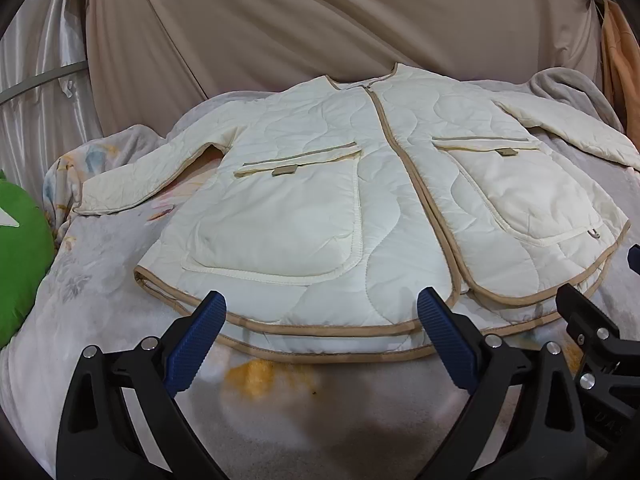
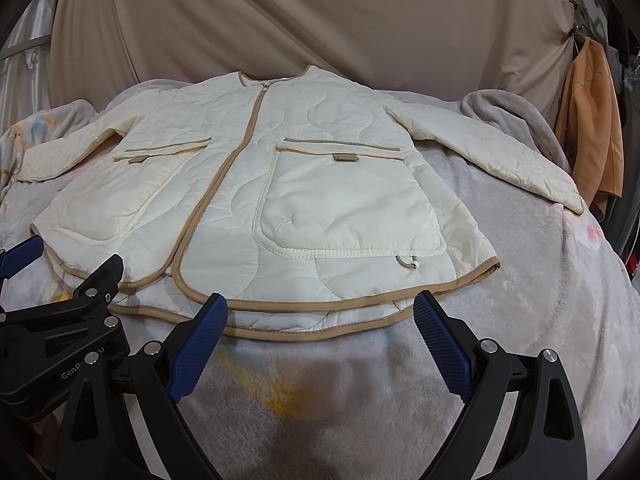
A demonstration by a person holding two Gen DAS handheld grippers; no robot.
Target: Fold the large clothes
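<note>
Looking along the left gripper [image 1: 322, 314], the left wrist view shows the quilted cream jacket [image 1: 360, 184] lying flat, front side up, on a grey blanket [image 1: 360, 420], with its zip closed and its tan-trimmed hem nearest the camera. The left gripper hangs over the hem with its blue fingers [image 1: 196, 344] spread wide and nothing between them. Both sleeves extend outward from the body. A green cushion [image 1: 20, 260] sits at the left edge of the blanket, well apart from the jacket. Beige draped fabric [image 1: 320, 20] closes off the background.

From the right wrist view, the right gripper [image 2: 320, 312] also stands spread and empty above the hem, on the side of the right-hand patch pocket [image 2: 348, 200]. The left gripper's black body appears at the lower left, just beside the hem. An orange garment [image 2: 592, 128] hangs at the far right, possibly from a hook, though the mount is too small to confirm.

Risk assessment: the hem shows two trimmed edges stacked, so a shallow grasp may catch only the upper layer and separate front from back during the fold. The padded shell looks slick and springy; a fold may slide or reopen. The blanket is soft and uneven, so a low approach may pinch blanket pile together with the hem and drag the surface.
</note>
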